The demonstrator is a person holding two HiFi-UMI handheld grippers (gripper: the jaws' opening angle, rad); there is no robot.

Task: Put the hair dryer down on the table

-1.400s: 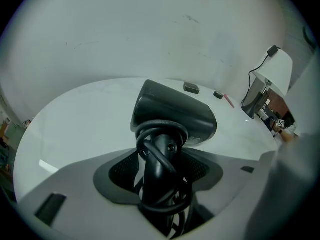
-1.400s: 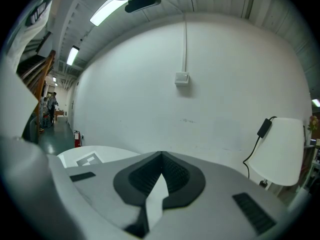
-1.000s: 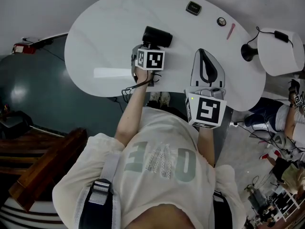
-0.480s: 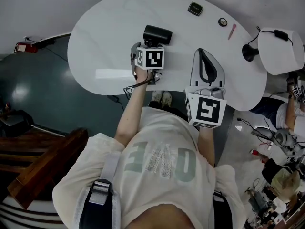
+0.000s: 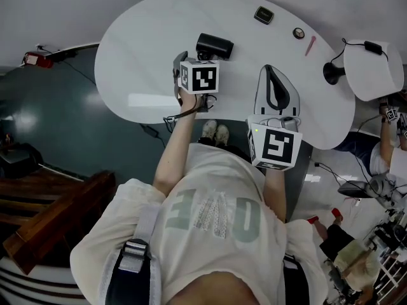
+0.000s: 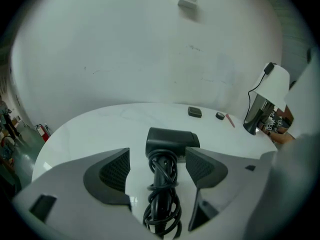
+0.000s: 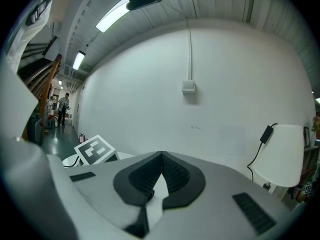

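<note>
Nearest, at the bench's near edge towards the right end, the right gripper (image 7: 161, 156) hangs with its jaws pressed together and nothing between them; it takes no part in this step.

Left of it along the near edge, the left gripper (image 6: 157, 153) has its jaws spread. The hair dryer (image 6: 171, 141) has its handle lying in the gap, with bare space on either side, so neither pad is pinching it. The black cord (image 6: 161, 211) is wound round the handle in loops (a loose one sits nearest the camera). Just beyond the jaws, the dryer's black body appears to rest flat on the white table (image 5: 146, 49), roughly midway between the near and far edges.

I judge the putting-down itself as done, since the dryer's weight seems to be on the bench and the grip is off. What is left is to draw the left gripper back clear of the handle and cord without snagging a loop.

Near the far edge lie a small dark box (image 5: 264, 15), a round thing (image 5: 298, 33) and a pink stick (image 5: 310, 44); at the right end stands a white-shaded lamp (image 5: 375, 68).

No brand shows on the dryer. The box's face is too small to read, and the pale letters on the person's shirt cannot be read surely.
</note>
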